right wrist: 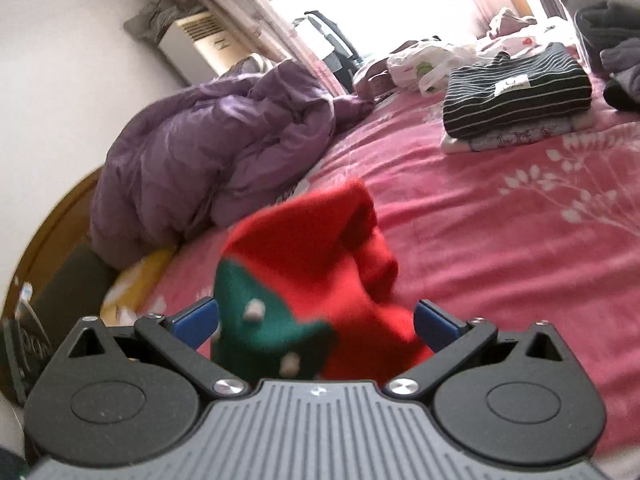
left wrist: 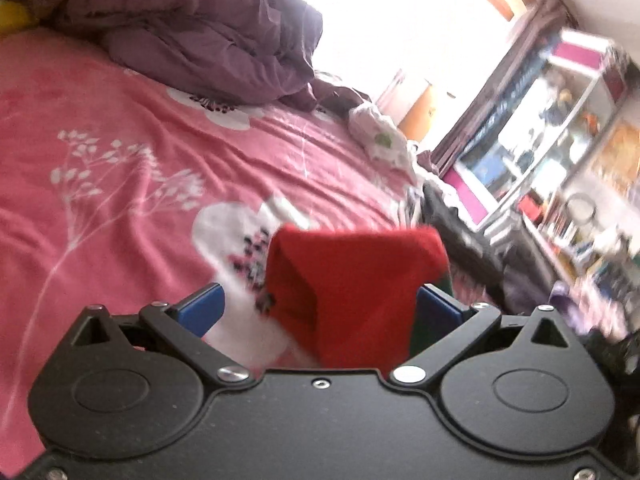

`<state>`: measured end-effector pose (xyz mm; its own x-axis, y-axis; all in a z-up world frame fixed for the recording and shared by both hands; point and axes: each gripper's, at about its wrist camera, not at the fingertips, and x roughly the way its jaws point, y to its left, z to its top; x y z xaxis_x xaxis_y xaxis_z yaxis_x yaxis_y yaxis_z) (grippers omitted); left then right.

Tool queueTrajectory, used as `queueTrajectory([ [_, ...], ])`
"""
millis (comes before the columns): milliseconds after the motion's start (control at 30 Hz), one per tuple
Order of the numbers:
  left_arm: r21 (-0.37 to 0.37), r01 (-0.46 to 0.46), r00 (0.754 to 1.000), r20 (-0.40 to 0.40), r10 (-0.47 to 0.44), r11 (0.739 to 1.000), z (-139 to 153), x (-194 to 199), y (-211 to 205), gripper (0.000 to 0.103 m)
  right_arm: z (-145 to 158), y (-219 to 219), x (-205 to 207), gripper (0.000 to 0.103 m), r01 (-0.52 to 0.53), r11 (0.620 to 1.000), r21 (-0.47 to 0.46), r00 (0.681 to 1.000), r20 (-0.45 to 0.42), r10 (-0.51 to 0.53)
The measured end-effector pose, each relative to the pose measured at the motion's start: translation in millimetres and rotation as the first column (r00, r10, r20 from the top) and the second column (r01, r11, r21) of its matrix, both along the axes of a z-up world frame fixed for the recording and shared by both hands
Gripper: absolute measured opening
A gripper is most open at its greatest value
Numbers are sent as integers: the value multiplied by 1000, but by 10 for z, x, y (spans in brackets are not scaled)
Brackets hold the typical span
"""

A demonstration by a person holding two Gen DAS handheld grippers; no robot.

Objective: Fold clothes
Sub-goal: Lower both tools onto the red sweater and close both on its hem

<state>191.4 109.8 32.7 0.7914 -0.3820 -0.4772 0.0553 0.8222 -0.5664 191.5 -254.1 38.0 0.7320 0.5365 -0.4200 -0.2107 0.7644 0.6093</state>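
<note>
The pink bedsheet (left wrist: 120,184) with its white flower print fills most of what I see, and its far edge is lost in the glare of the window. On it lies a crumpled purple duvet (right wrist: 208,148), bunched toward the wall; my left view cuts off its upper part. A folded striped garment (right wrist: 516,92) sits on top of a paler folded piece on the sheet, well apart from me, with white plastic bags (right wrist: 420,64) just behind it. More dark clothes sit at the right edge of my right view, cut off by the frame. The shelf unit (left wrist: 560,152) beside the bed is smeared by blur, and I cannot make out what stands on it.

The red and green garment (right wrist: 320,280) hangs between my two hands, raised off the sheet. My left gripper (left wrist: 320,308) has its blue fingers (left wrist: 204,308) spread apart, yet red cloth rises between them and covers most of the right one, so I cannot tell whether anything is pinched deeper in. My right gripper (right wrist: 316,320) looks the same: fingers set wide, cloth heaped in the gap, hiding where it is caught. Small pale dots on the green part are too blurred to identify.
</note>
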Motion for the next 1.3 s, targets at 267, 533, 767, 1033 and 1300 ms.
queueTrajectory([
  [267, -273, 12, 999, -46, -25, 962, -302, 602, 147, 101, -113, 31, 650, 90, -14, 998, 65, 998, -54, 18],
  [533, -509, 19, 986, -133, -100, 861, -730, 750, 303, 80, -364, 54, 1245, 79, -29, 981, 190, 992, -119, 53],
  [767, -570, 29, 983, -132, -126, 821, -799, 812, 388, 72, -463, 179, 1599, 81, -59, 971, 232, 988, -124, 90],
  [1033, -513, 65, 988, -86, -127, 856, -809, 771, 326, 13, -506, 386, 1672, 24, -129, 966, 223, 981, -111, 157],
  [1300, -346, 271, 958, 183, -219, 898, -298, 340, 206, 9, 24, 239, 1125, 18, -117, 975, 189, 993, 50, 109],
])
